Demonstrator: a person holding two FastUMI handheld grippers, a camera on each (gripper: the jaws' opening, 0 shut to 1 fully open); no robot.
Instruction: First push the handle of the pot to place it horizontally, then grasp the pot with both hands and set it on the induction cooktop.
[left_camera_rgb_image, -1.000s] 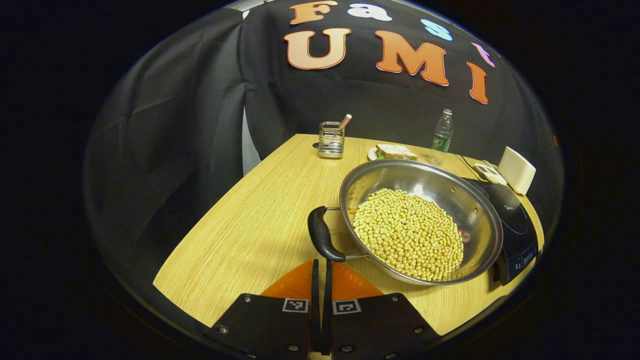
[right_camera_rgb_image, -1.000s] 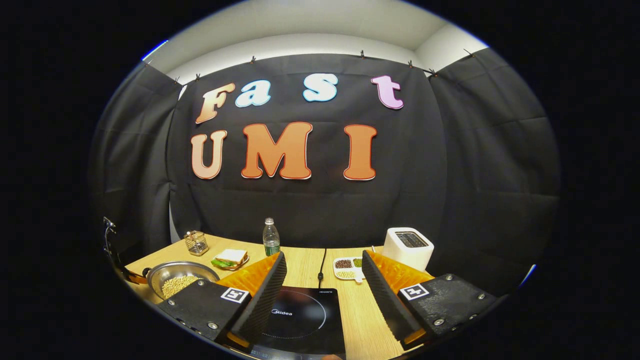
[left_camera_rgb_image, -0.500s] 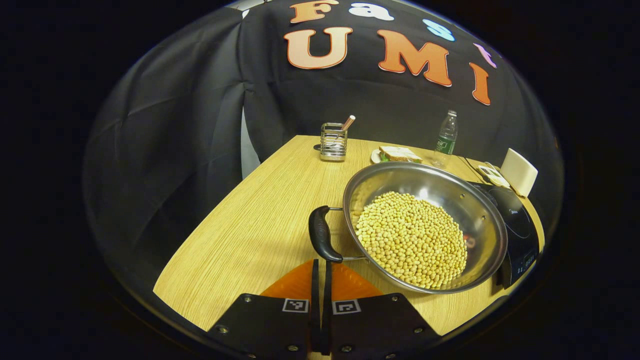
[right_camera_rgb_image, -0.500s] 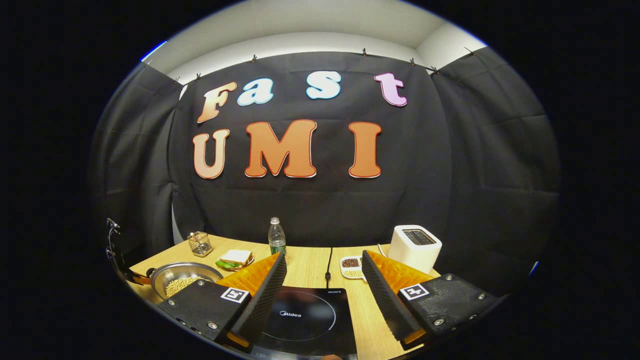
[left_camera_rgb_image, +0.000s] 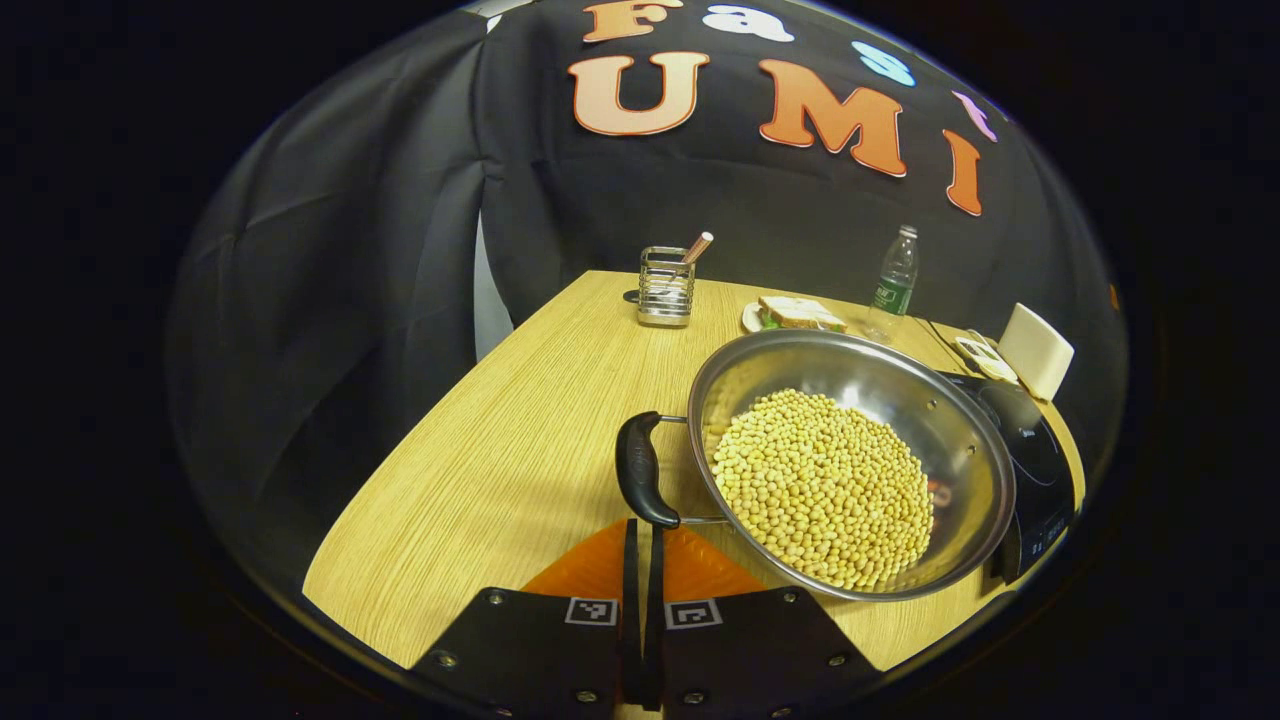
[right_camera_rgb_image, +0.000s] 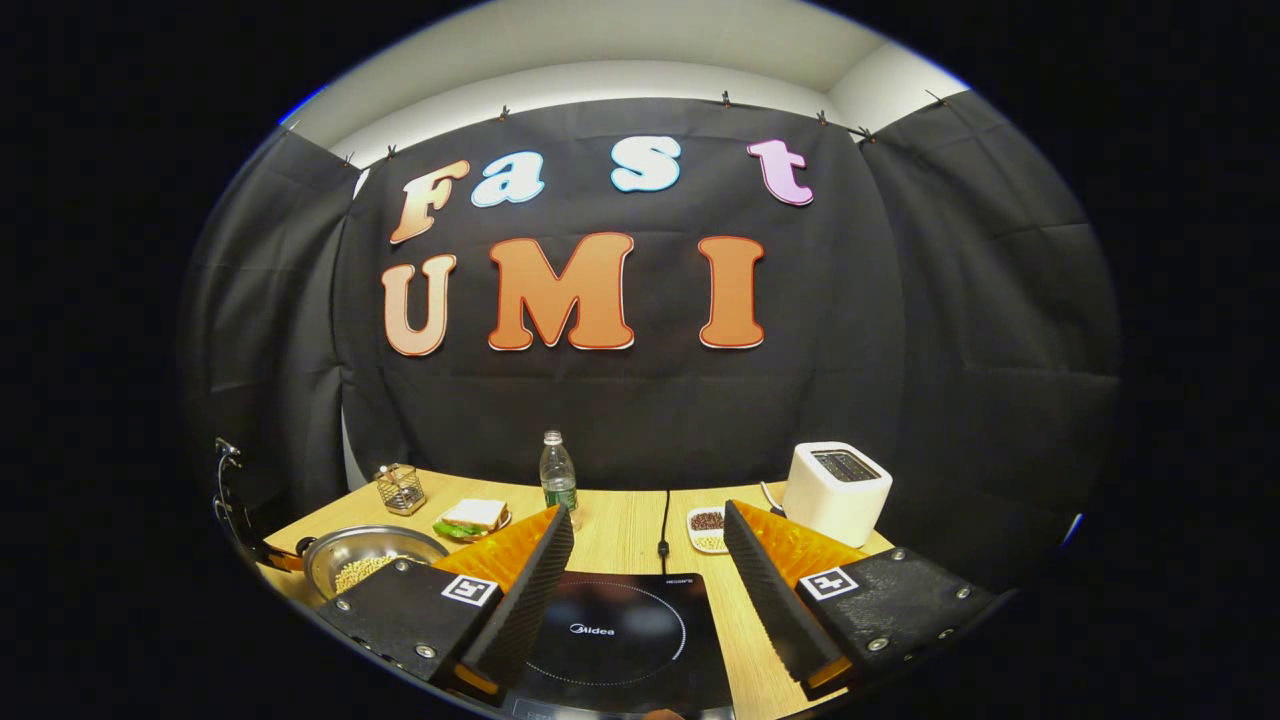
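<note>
The pot (left_camera_rgb_image: 850, 460), steel and laden with beans, sits mid-surface beside the cooktop (right_camera_rgb_image: 620, 635); likely heavy, slippery; grip its black handle (left_camera_rgb_image: 640, 482); left tongs (left_camera_rgb_image: 640, 560) pinched together, empty; right tongs (right_camera_rgb_image: 645, 560) wide.

one pot (left_camera_rgb_image: 850, 460), one bottle (left_camera_rgb_image: 893, 280), one toaster (right_camera_rgb_image: 836, 492)

Right gripper (right_camera_rgb_image: 648, 570) hung over the cooktop (right_camera_rgb_image: 620, 640) with its jaws wide apart, nothing between them. Pot (right_camera_rgb_image: 372, 560) of beans sat off to the left on the table (right_camera_rgb_image: 620, 520). Toaster (right_camera_rgb_image: 836, 492), bottle (right_camera_rgb_image: 558, 472) and sandwich (right_camera_rgb_image: 472, 516) were further back.
</note>
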